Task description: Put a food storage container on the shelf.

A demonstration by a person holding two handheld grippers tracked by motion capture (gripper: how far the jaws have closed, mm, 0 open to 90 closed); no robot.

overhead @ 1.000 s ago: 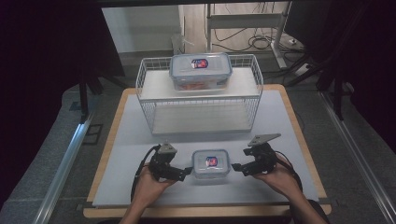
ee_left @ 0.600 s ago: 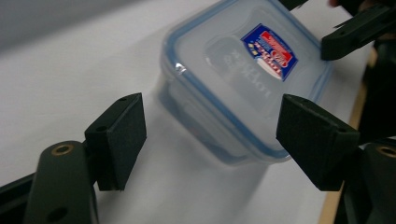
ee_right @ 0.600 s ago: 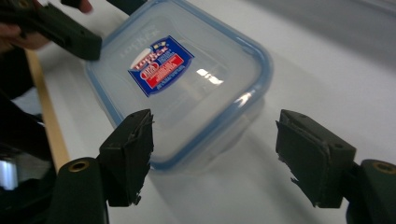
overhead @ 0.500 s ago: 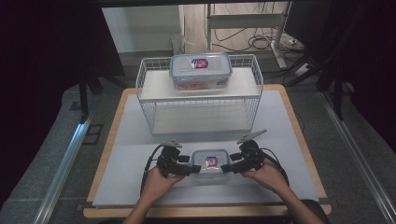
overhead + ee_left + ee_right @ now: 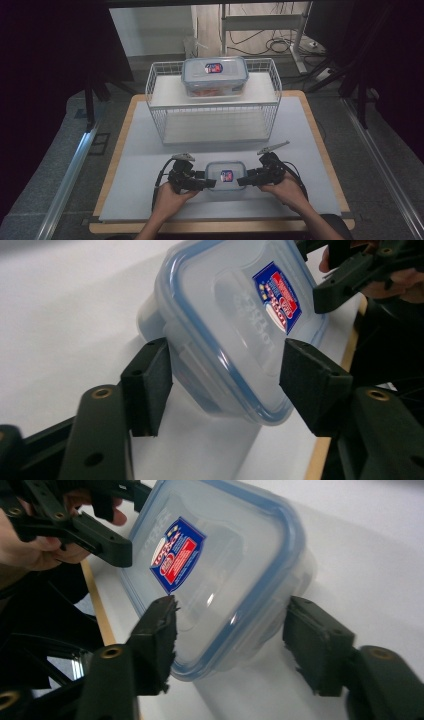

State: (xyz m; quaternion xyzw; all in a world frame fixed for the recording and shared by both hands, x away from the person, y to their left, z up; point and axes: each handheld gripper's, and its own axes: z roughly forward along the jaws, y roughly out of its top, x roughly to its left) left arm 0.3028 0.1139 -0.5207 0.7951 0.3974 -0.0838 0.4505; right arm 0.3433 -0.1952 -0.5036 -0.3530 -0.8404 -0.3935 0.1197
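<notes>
Item: small clear plastic container (image 5: 226, 174) with a blue-rimmed snap lid and a red-and-blue label, lying flat on the white tabletop (image 5: 140, 165) near the person's edge, between the two tools.

Companion pieces: a larger container (image 5: 215, 75) of the same make, something reddish inside, on the top shelf of a white wire rack (image 5: 160, 107) at the far side of the tabletop.

Left tool (image 5: 206, 183): jaws parted, one on each side of the small container's left end. In the left gripper view (image 5: 225, 380) one jaw lies at the side latch flap and the other sits over the lid's corner, neither clearly pressing. Released, not yet grasping.

Right tool (image 5: 243, 181): jaws likewise parted around the right end. In the right gripper view (image 5: 230, 630) one pad lies against the lid edge and the other stands off the wall. Released.

Handling, as judged: appears empty, so light. Rigid walls, slightly flexible lid. Smooth, glossy plastic, likely slippery under the pads. Not fragile, though a hard squeeze could pop a latch.

Hold: across the short ends, under the lid's projecting rim, both tools together. The rim should give a ledge against slipping, and the latch flaps are best avoided.
</notes>
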